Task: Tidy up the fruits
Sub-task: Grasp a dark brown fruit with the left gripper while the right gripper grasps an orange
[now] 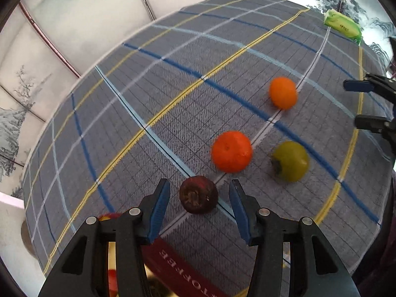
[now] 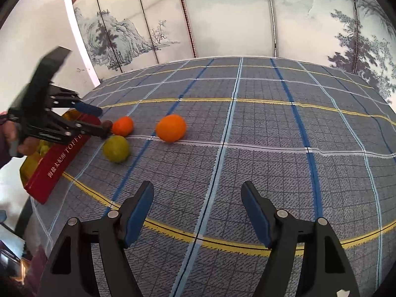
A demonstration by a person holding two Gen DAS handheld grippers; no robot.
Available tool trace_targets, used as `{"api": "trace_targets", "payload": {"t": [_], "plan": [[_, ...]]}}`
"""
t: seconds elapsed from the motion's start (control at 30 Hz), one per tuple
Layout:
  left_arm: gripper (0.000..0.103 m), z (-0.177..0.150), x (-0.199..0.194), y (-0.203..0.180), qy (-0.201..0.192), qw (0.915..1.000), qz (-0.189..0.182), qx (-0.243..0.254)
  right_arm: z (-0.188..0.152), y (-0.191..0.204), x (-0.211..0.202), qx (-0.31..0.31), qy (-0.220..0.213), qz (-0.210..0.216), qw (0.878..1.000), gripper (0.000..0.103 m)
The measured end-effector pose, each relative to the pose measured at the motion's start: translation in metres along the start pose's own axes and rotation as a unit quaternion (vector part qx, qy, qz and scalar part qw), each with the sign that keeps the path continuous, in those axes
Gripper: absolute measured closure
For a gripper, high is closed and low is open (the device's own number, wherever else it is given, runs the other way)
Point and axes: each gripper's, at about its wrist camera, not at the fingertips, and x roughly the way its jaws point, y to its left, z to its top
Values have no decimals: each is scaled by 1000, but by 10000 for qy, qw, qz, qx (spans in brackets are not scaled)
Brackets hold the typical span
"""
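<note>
Up close, we see our left hand-held gripper (image 1: pixel 200 201) spread open with a dark, reddish-brown round fruit (image 1: pixel 198 194) lying between its blue pads, untouched on either side, just past the red toffee box (image 2: pixel 55 159) at the edge of the checked worktop (image 2: pixel 259 153). Our right hand-held gripper (image 2: pixel 198 198) also gapes with nothing in it. Beyond lie two oranges (image 1: pixel 232 151) (image 1: pixel 283 92) and a yellow-green fruit (image 1: pixel 290 160), and a green packet (image 1: pixel 342 24) sits at the far edge.
</note>
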Motion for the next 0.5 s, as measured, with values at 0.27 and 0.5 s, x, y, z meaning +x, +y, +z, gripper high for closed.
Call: {"api": "trace_targets", "payload": {"t": [0.27, 0.5], "plan": [[68, -5, 10, 7, 79, 9982, -449, -385, 1, -4, -1, 101, -13, 101, 9999, 29], [68, -25, -38, -8, -542, 9891, -139, -1360, 17, -13, 1, 339, 32, 370, 9987, 28]]}}
